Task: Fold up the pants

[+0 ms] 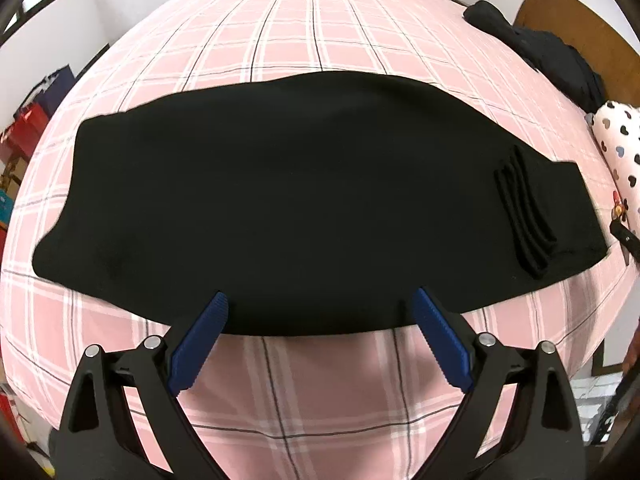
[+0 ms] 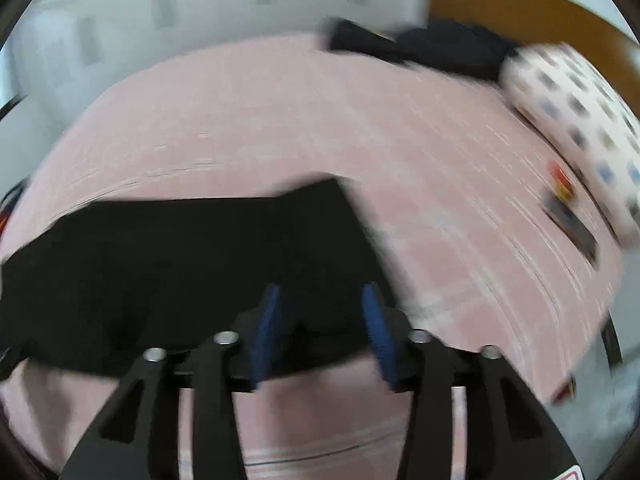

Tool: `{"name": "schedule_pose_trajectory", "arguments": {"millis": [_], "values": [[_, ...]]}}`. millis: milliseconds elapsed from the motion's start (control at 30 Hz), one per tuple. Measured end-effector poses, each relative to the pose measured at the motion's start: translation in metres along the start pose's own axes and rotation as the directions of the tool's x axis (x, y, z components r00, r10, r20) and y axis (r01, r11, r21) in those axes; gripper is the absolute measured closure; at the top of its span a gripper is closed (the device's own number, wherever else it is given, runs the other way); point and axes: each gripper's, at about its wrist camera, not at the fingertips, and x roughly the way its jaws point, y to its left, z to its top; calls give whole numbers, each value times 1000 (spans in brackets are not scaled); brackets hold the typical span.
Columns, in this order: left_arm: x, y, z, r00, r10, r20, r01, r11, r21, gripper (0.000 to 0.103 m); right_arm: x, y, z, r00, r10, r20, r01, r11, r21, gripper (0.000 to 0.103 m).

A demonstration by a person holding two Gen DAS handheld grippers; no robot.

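Pants (image 1: 280,200) flat on bed (image 1: 280,40), both claws apart, empty

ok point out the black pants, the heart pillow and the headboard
black pants (image 1: 280,200), left wrist view, middle of the cloth
heart pillow (image 1: 622,140), left wrist view, its printed cover
headboard (image 1: 576,20), left wrist view, bare brown wood

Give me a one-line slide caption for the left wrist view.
Open left tongs hover at the near edge of black pants laid flat on a pink plaid bed.
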Motion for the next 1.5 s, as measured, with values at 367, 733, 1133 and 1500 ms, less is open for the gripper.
{"name": "schedule_pose_trajectory", "arguments": {"millis": [367, 733, 1133, 1500], "values": [[-2, 6, 0, 997, 73, -31, -72, 997, 25, 12, 54, 119, -36, 976, 137, -168, -164, 973, -160, 75], [-5, 21, -4, 997, 67, -34, -66, 998, 17, 12, 12, 196, 6, 940, 320, -116, -335, 929, -156, 94], [-11, 43, -10, 996, 89, -15, -89, 996, 3, 12, -8, 201, -14, 924, 366, -111, -379, 916, -130, 79], [-16, 60, -11, 995, 100, -15, -100, 994, -42, 12, 36, 225, -13, 959, 217, -180, -254, 942, -220, 76]]}}
